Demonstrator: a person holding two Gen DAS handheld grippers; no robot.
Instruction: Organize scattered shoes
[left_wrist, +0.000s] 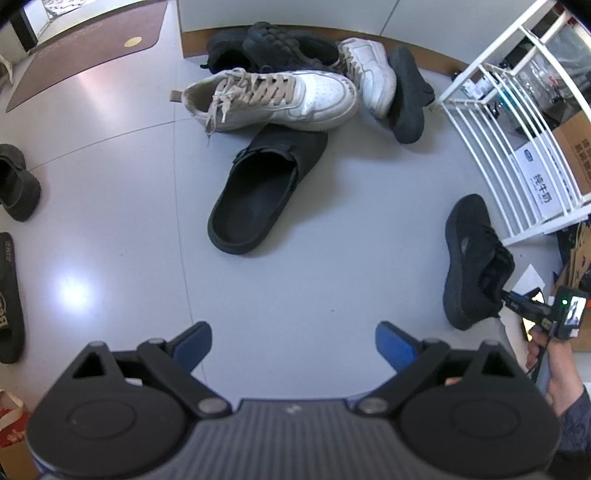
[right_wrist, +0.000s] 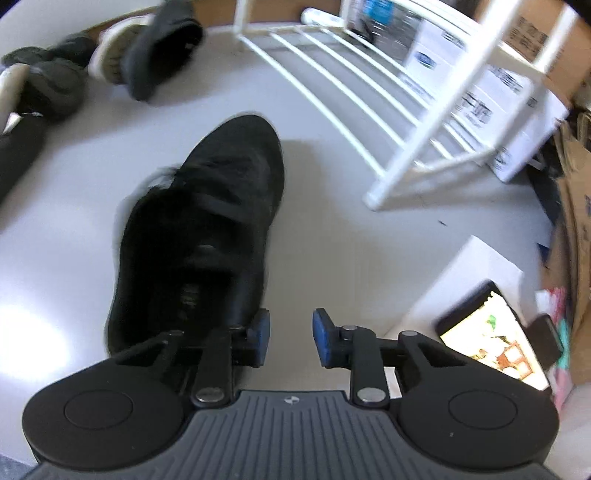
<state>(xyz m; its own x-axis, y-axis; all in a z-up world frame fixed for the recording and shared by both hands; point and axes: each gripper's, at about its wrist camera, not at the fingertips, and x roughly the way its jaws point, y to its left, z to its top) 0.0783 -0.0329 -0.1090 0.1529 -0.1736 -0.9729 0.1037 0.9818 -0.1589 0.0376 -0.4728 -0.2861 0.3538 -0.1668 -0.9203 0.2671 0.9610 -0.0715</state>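
- A black sneaker (right_wrist: 207, 221) is seen on the pale floor (right_wrist: 332, 258) just left of the right gripper (right_wrist: 290, 341), its toe pointing toward the white shoe rack (right_wrist: 373, 107).
- In the right wrist view the right gripper's blue pads (right_wrist: 320, 328) stand a narrow gap apart with nothing between them; the left pad lies against the sneaker's heel side.
- In the left wrist view the same sneaker (left_wrist: 469, 258) appears tilted, with the right gripper (left_wrist: 511, 295) at its heel; whether it is gripped cannot be told.
- The left gripper (left_wrist: 293, 343) is held wide open above bare floor (left_wrist: 295, 280), holding nothing.
- Ahead of it a black clog (left_wrist: 266, 192) lies partly under a white sneaker (left_wrist: 273, 99).
- A second white sneaker (left_wrist: 369, 74) and several dark shoes (left_wrist: 280, 48) are heaped against the wall behind.
- Two more dark shoes (left_wrist: 16, 184) are seen at the far left edge.
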